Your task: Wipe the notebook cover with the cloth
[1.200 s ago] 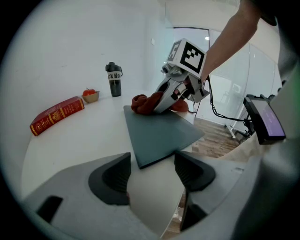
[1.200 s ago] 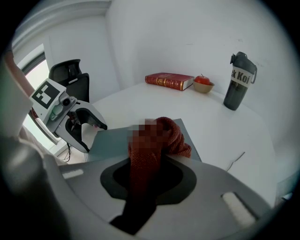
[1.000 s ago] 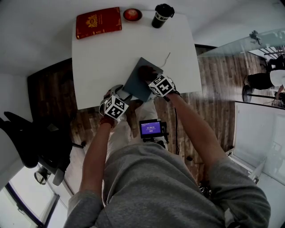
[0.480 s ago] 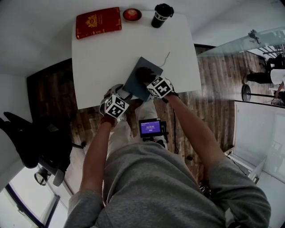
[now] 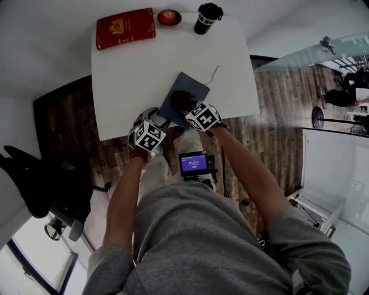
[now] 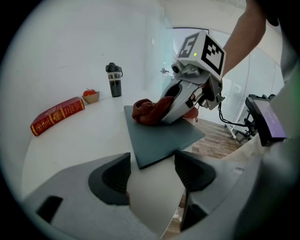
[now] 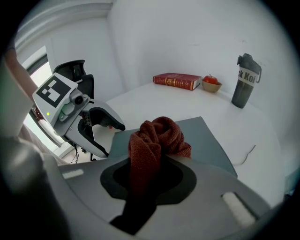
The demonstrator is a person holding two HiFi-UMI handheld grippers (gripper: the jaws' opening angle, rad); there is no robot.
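Note:
A grey-blue notebook (image 5: 187, 89) lies slanted near the front edge of the white table (image 5: 127, 75). My right gripper (image 5: 185, 105) rests on its cover, shut on a bunched rust-red cloth (image 5: 180, 98). In the right gripper view the cloth (image 7: 157, 140) bulges out of the jaws onto the notebook (image 7: 213, 140). My left gripper (image 5: 154, 124) sits at the table's front edge, open. In the left gripper view the near corner of the notebook (image 6: 159, 136) lies just ahead of the wide-apart left gripper (image 6: 152, 173), and the cloth (image 6: 146, 112) shows under the right gripper (image 6: 187, 96).
At the table's far edge lie a red book (image 5: 125, 27), a small bowl with a red fruit (image 5: 169, 17) and a black bottle (image 5: 206, 19). A thin wire (image 5: 214, 74) lies beside the notebook. Below the table stands a small screen (image 5: 194, 164); a black chair (image 5: 34, 178) is at left.
My right gripper has slid the cloth a little toward the near-left part of the cover. The left gripper has barely moved.

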